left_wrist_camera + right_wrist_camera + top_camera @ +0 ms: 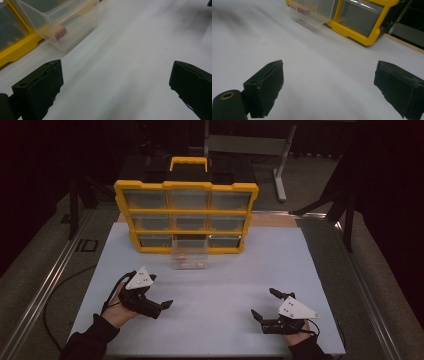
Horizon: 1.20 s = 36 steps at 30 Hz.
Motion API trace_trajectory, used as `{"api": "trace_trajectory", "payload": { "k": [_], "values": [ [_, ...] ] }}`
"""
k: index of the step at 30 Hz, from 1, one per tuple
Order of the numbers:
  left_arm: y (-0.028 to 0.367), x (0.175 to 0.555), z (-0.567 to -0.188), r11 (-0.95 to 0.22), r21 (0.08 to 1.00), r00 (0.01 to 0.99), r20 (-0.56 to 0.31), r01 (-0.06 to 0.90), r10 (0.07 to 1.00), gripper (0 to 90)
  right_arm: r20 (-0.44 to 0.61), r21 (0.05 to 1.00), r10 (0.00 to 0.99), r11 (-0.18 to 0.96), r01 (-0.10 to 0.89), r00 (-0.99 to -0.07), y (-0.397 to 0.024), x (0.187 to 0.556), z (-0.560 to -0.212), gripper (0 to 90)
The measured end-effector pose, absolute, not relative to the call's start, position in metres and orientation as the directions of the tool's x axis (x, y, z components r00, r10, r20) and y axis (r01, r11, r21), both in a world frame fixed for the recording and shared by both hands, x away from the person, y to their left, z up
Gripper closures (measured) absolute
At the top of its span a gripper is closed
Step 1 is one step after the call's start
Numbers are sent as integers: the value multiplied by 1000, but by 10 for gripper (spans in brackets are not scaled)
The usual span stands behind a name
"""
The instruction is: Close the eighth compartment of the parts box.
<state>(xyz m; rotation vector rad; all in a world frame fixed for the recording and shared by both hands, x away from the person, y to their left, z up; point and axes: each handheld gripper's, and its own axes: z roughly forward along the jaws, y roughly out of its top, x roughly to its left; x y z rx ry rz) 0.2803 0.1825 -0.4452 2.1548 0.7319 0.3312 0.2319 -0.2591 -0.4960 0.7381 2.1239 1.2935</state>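
Observation:
A yellow organiser [186, 215] with rows of clear drawers stands upright at the back of the white table [210, 290]. Its bottom middle drawer [189, 253] is pulled out toward me, with a small reddish piece [60, 33] inside, also seen as the reddish piece [303, 10]. My left gripper [160, 294] rests low at the front left, open and empty, its jaws wide apart. My right gripper [266, 303] sits at the front right, open too, with nothing between its jaws. Both lie well short of the drawer [58, 25].
A wooden strip [272, 220] runs along the table's back edge behind the organiser [362, 20]. Metal rails [45, 290] flank the table on both sides. A grey table leg [281, 167] stands on the floor beyond.

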Motion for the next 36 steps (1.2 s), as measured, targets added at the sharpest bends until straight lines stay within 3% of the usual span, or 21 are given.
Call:
{"api": "trace_trajectory", "payload": {
  "k": [16,36],
  "values": [
    [166,296,-422,-493,787,794,6,371,608,0,-145,913,703,367,180,-696,-258,232,-496,89],
    [139,312,-434,-454,773,674,47,442,737,0,-162,907,694,385,172,-701,-260,233,-497,90]
  ]
}}
